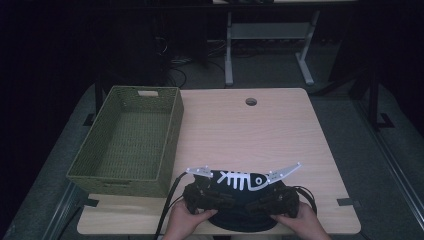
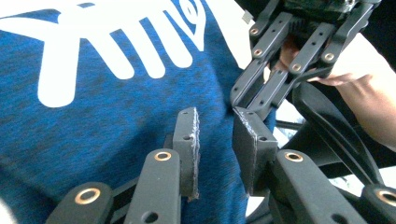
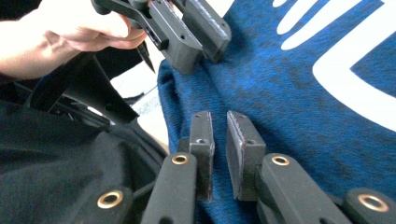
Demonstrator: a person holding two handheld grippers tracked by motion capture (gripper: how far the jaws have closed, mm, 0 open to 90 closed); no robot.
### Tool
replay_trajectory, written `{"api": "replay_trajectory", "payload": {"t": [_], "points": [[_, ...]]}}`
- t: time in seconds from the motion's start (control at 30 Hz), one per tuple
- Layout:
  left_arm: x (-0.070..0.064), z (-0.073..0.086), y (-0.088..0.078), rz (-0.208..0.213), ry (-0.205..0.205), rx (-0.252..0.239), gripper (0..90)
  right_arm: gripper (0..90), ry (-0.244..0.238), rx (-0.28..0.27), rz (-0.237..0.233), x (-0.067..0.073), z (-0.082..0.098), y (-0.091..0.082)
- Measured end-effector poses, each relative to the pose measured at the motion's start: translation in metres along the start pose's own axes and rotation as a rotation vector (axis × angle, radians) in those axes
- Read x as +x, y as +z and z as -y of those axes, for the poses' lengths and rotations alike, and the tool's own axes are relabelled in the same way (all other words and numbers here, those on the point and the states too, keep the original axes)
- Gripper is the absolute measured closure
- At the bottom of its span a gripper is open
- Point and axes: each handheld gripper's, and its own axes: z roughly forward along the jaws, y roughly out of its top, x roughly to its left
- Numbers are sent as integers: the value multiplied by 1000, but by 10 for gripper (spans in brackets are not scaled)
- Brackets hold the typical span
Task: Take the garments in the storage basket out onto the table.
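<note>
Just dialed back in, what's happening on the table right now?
A person holds tongs in each hand at the near edge of the table, working a dark blue shirt with a white fishbone print. The left tongs and right tongs each pinch its fabric. The green woven basket at left holds nothing yet.

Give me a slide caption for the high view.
Both hand-held grippers grip a dark fishbone-print shirt beside a green basket.
</note>
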Motion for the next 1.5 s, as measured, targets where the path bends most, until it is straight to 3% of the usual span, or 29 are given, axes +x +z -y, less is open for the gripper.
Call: {"api": "replay_trajectory", "payload": {"t": [0.13, 0.37, 0.53, 0.63, 0.83, 1.0, 1.23, 1.4, 1.5], "points": [[-2, 4, 6, 7, 3, 20, 711, 802, -4, 21, 9, 1, 4, 5], [3, 14, 17, -32, 14, 88, 734, 816, 0, 72, 40, -2, 13, 13], [4, 18, 19, -40, 12, 84, 743, 808, 6, 46, 22, -2, 12, 10], [3, 19, 19, -46, 17, 83, 746, 802, 14, -13, 34, -3, 3, -2], [4, 20, 20, -49, 23, 83, 755, 798, 7, -44, 63, -8, -20, -3], [5, 21, 20, -54, 20, 83, 761, 811, 26, -19, 94, -21, -38, 7], [6, 22, 21, -54, 18, 78, 766, 857, 46, 32, 148, -32, -38, 18], [5, 23, 21, -55, 17, 78, 765, 830, 42, 36, 132, -31, -40, 18], [5, 23, 21, -56, 19, 76, 764, 819, 41, 1, 105, -29, -45, 14]]}}
